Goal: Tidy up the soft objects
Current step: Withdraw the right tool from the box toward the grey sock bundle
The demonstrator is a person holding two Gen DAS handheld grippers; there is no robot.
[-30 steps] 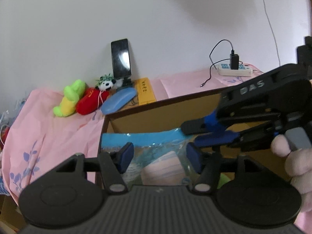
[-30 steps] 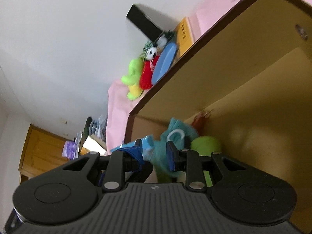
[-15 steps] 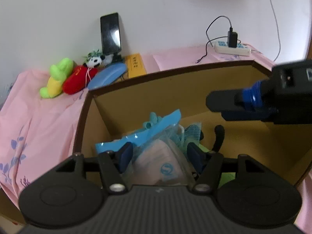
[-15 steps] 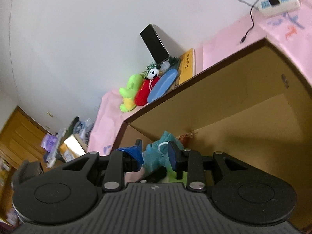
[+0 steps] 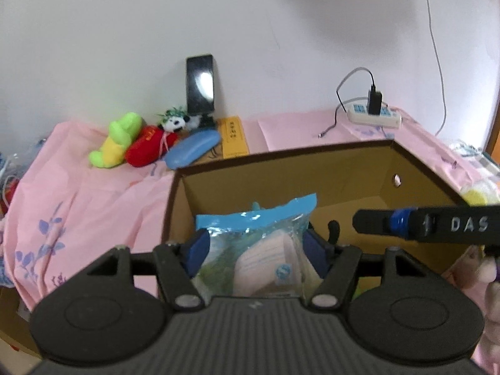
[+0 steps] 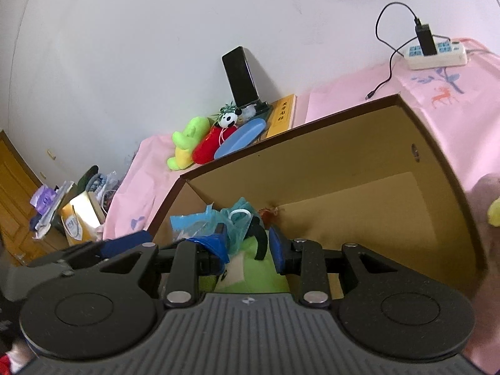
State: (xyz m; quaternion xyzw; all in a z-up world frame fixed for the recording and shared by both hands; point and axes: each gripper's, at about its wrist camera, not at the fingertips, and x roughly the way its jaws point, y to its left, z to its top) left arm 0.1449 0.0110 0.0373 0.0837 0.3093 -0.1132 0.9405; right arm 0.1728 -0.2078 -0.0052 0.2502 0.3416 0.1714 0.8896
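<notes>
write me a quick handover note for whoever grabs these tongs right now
Left tongs: closed on the clear bag of masks over the cardboard box; the jaws have just opened a little with the bag between them.
Right tongs: slightly parted over the box, gripping nothing.
Done: a teal mesh item and a green soft item lie in the box.
Left: drop the bag in, then probably fetch the green plush, red plush and panda from the pink cloth behind the box.
</notes>
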